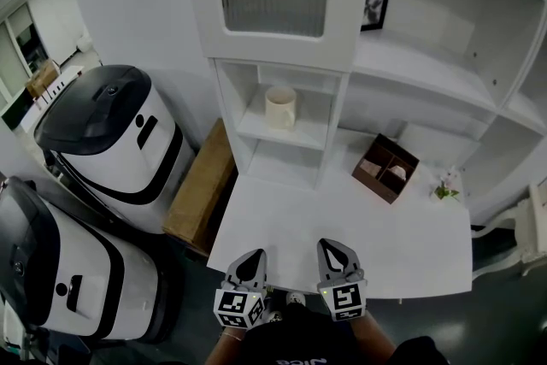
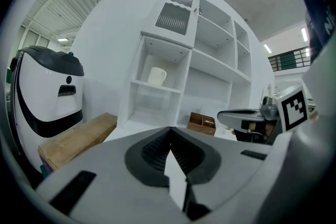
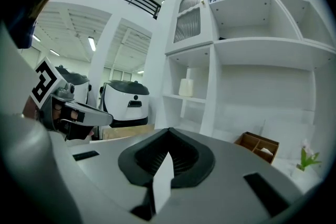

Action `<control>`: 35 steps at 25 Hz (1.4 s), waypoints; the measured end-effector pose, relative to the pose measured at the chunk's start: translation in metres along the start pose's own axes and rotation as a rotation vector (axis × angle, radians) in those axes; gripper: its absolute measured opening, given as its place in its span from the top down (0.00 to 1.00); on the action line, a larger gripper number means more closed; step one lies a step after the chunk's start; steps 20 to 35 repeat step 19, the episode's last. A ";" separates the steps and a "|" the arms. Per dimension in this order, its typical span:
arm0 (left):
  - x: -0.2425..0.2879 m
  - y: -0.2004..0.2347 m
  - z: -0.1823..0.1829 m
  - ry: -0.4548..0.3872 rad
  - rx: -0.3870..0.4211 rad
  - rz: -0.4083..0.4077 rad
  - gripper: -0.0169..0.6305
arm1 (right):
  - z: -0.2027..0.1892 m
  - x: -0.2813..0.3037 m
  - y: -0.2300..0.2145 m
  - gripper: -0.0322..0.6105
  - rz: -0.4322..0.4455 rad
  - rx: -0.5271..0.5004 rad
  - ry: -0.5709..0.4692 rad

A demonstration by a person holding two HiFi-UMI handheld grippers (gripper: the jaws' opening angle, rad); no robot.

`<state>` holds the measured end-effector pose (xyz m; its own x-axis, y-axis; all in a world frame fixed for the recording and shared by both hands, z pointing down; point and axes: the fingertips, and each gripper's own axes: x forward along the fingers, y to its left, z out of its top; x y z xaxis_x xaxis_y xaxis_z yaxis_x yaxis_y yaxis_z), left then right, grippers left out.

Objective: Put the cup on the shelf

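Note:
A cream cup [image 1: 280, 108] stands upright on the white shelf [image 1: 272, 132] in the narrow compartment under the glass-door cabinet; it also shows as the cup [image 2: 156, 76] in the left gripper view and the cup [image 3: 186, 87] in the right gripper view. Both grippers hang low at the near edge of the white table [image 1: 299, 222], far from the cup. My left gripper [image 1: 255, 256] is shut and holds nothing. My right gripper [image 1: 331, 249] is shut too, with nothing between its jaws. They sit side by side, a small gap apart.
A brown divided box [image 1: 385, 168] sits on the table at the right, with a small flower sprig [image 1: 444, 189] beyond it. A cardboard box [image 1: 201, 188] lies left of the table. Two white-and-black machines [image 1: 111, 145] stand at the far left.

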<state>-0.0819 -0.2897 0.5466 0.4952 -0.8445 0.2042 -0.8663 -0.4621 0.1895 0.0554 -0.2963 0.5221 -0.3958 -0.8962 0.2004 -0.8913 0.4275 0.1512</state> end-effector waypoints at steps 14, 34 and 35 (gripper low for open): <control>0.000 0.003 -0.004 -0.013 -0.025 -0.005 0.97 | -0.006 0.001 -0.009 0.94 -0.026 -0.012 0.019; 0.002 0.004 -0.001 -0.017 -0.014 -0.002 0.97 | -0.005 0.003 -0.008 0.94 -0.017 -0.005 0.011; 0.002 0.004 -0.001 -0.017 -0.014 -0.002 0.97 | -0.005 0.003 -0.008 0.94 -0.017 -0.005 0.011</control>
